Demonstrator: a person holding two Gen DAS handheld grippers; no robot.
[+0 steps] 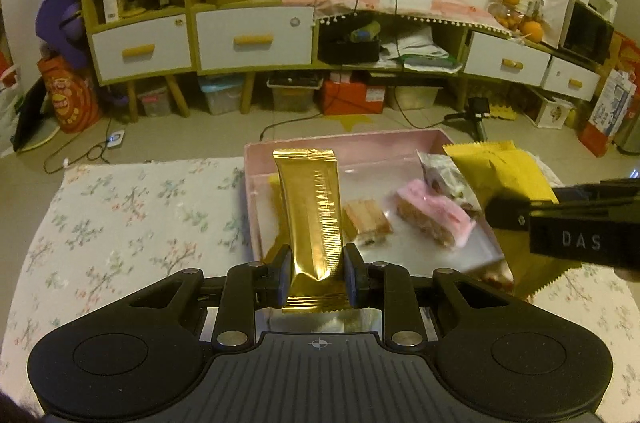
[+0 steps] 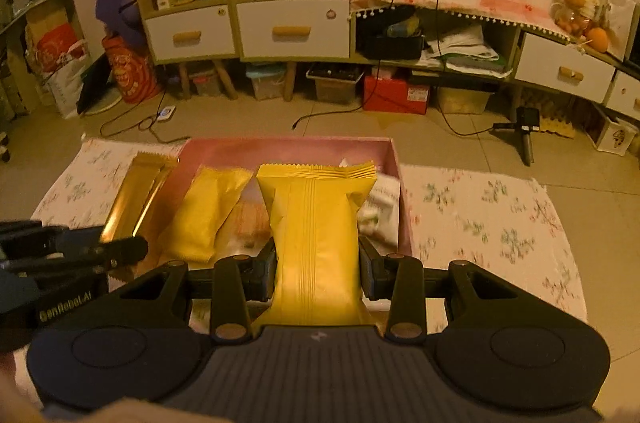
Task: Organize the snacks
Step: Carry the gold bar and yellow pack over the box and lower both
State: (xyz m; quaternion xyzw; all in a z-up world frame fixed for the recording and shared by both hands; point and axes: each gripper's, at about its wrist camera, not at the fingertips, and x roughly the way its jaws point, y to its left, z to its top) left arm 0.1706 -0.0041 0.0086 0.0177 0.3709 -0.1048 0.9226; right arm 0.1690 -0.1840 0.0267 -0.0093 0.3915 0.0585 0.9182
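Left gripper (image 1: 317, 279) pinches a gold bar (image 1: 310, 211) low down between its fingers; right gripper (image 2: 318, 273) pinches a yellow packet (image 2: 316, 223) at its waist. Both hang over the pink box (image 2: 288, 147), just ahead of the fingers. Lower each into a bare spot beside the snacks already inside, keep packets flat, release only when resting, avoid bumping the other gripper

Left gripper (image 1: 316, 273): angled downward, jaws clamped on a gold packet (image 1: 310, 211). Right gripper (image 2: 318, 273): same downward angle, jaws clamped on a yellow packet (image 2: 316, 223). Both side by side.
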